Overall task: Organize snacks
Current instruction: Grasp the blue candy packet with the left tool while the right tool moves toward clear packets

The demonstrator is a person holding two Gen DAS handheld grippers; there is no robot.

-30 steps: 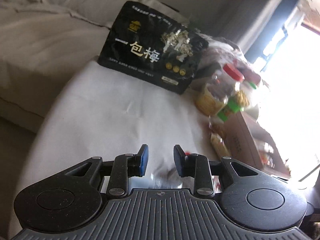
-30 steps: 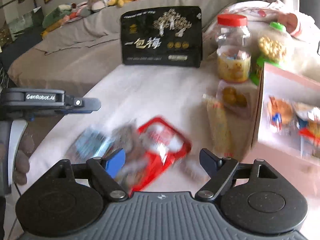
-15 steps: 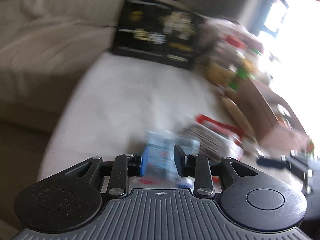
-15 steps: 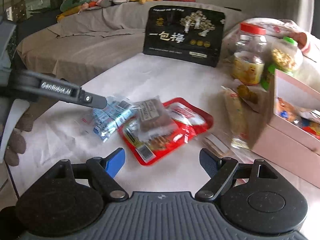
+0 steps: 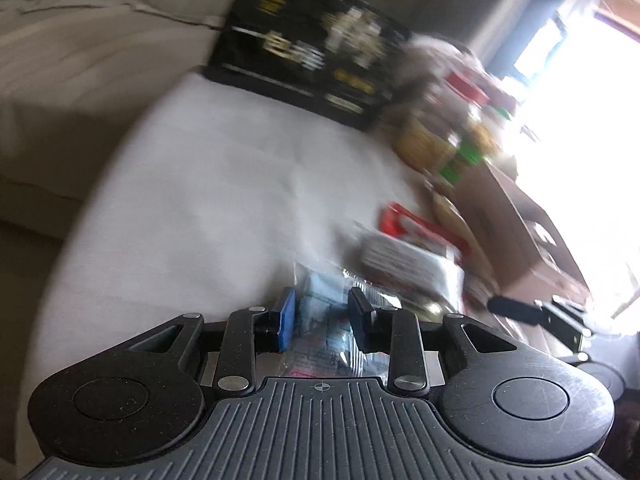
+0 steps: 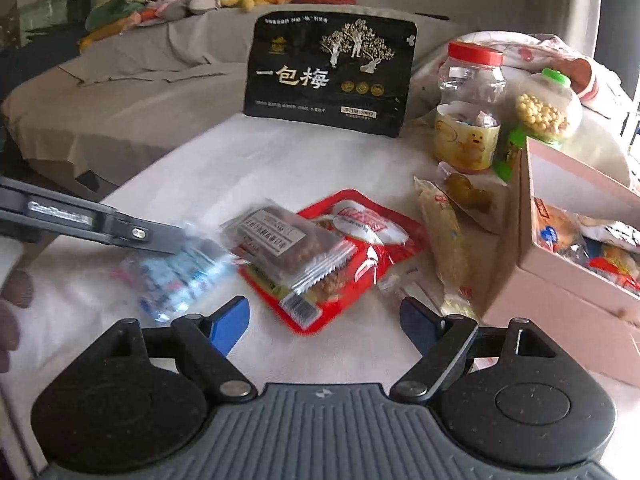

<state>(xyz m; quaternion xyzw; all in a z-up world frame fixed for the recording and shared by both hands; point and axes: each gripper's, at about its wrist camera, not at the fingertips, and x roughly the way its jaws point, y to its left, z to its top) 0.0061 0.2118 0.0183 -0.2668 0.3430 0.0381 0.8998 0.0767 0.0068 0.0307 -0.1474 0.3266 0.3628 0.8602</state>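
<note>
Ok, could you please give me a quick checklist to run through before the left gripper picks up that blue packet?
1. Left gripper lined up on the blue packet: ok, fingers straddle it.
2. Packet gripped: not ok, jaws apart, not pressing.
3. Packet clear of the brown packet beside it: cannot tell, blurred.
4. Right gripper open, empty, out of the way: ok.
5. Pink box open: ok.
6. Free space in the box: cannot tell.
</note>
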